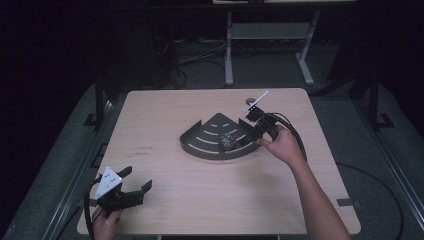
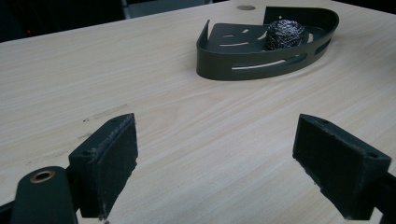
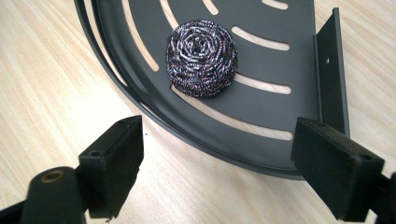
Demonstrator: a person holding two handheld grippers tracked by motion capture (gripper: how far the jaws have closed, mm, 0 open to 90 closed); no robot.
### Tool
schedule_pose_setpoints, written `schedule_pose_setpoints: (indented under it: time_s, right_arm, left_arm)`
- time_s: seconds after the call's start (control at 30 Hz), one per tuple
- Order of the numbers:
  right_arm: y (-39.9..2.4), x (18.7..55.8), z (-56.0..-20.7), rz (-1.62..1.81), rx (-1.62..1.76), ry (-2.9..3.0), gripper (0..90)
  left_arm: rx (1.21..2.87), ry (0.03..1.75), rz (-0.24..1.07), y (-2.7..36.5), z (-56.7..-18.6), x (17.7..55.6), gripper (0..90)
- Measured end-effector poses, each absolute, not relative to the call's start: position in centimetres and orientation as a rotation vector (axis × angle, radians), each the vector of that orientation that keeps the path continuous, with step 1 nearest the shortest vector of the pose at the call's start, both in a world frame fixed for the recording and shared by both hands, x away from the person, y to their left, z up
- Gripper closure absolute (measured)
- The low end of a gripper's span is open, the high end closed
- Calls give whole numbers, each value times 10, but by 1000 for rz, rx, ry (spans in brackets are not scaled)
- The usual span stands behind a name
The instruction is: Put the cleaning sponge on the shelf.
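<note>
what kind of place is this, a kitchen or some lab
Likely a lab or recording room, not a kitchen: a bare wooden table in a dark space, cables on the floor, and a metal stand behind it.

You have a glinting coiled-wire steel scourer (image 3: pixel 201 58) in a matt dark metal corner shelf (image 3: pixel 280 28). Your table (image 3: pixel 42 70) is smooth pale wood-grain laminate.

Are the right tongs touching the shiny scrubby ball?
Apart. In the right gripper view the right tongs stand open, with bare tray floor and rim between their pads and the scrubby ball.
</note>
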State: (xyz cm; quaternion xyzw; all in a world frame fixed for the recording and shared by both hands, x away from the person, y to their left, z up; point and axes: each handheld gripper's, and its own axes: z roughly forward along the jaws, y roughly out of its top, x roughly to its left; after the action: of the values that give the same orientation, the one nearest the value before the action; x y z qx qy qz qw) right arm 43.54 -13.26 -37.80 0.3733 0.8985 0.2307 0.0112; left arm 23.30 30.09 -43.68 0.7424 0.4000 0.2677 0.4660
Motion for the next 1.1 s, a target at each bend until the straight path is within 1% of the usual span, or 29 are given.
schedule_pose_setpoints:
  time_s: [1.1]
  right_arm:
    - [-160,413,-382,712,1167,2787,163]
  left_arm:
    - [1827,980,657,300,-437,233,133]
